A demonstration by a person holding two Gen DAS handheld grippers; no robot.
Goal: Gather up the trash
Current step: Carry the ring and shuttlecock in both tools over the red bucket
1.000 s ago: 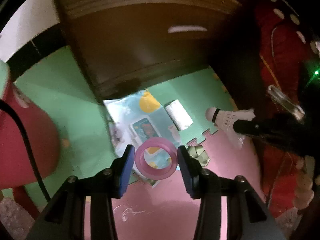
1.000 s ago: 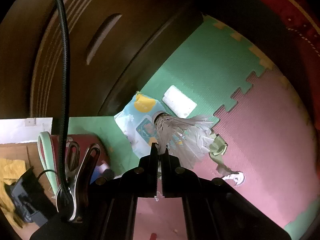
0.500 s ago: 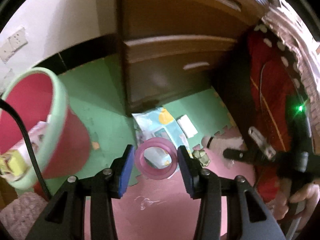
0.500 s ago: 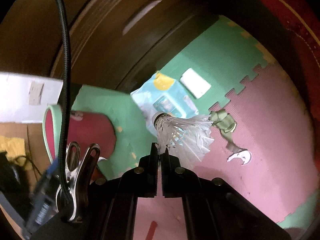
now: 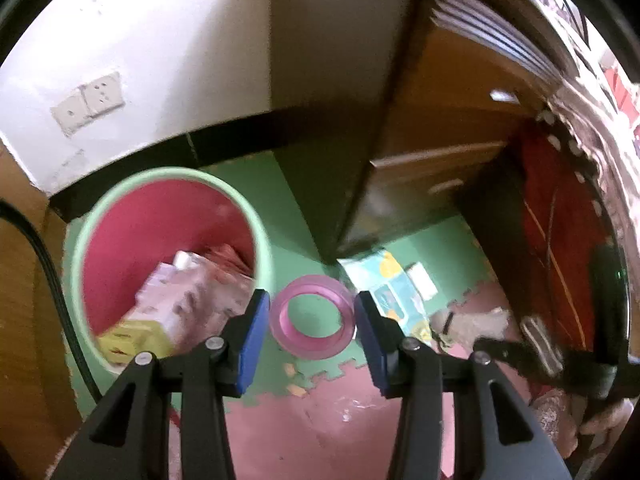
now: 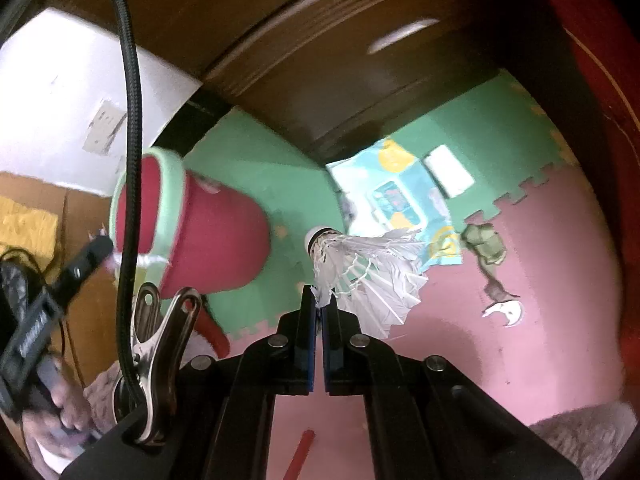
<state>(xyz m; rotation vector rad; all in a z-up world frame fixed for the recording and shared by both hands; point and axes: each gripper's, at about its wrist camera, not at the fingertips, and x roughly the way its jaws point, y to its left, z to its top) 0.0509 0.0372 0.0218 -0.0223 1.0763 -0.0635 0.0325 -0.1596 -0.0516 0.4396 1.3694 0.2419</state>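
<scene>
Left wrist view looks down at the left claw [image 5: 310,334], which grips a pink tape ring [image 5: 312,316] between its two blue pads; the ring sits edge-on to the pads with its hole facing the camera. Just left of the claw stands a red bin with a pale green rim [image 5: 120,200], its mouth open to the camera, with crumpled paper and a yellow wrapper [image 5: 132,340] inside. Behind the ring, on the green floor mat [image 5: 280,208], lies a light blue printed packet [image 5: 384,284] against the foot of a dark wooden cabinet [image 5: 432,168], and a small white packet [image 5: 420,280] lies just beside it. A white wall with a socket plate [image 5: 88,104] rises behind the bin.

Right wrist view shows the right claw [image 6: 319,308] closed tight on the feathers of a white shuttlecock [image 6: 360,264], whose cork tip points left toward the bin [image 6: 208,240]. The bin is seen from the side here, well apart from the shuttlecock. On the pink mat [image 6: 540,280] to the right lie a crumpled greenish scrap [image 6: 484,244] and a small white curved scrap [image 6: 504,310]. The blue packet [image 6: 400,196] lies behind the shuttlecock. A person's hand [image 6: 52,408] holds the other tool at the lower left, somewhat blurred.
</scene>
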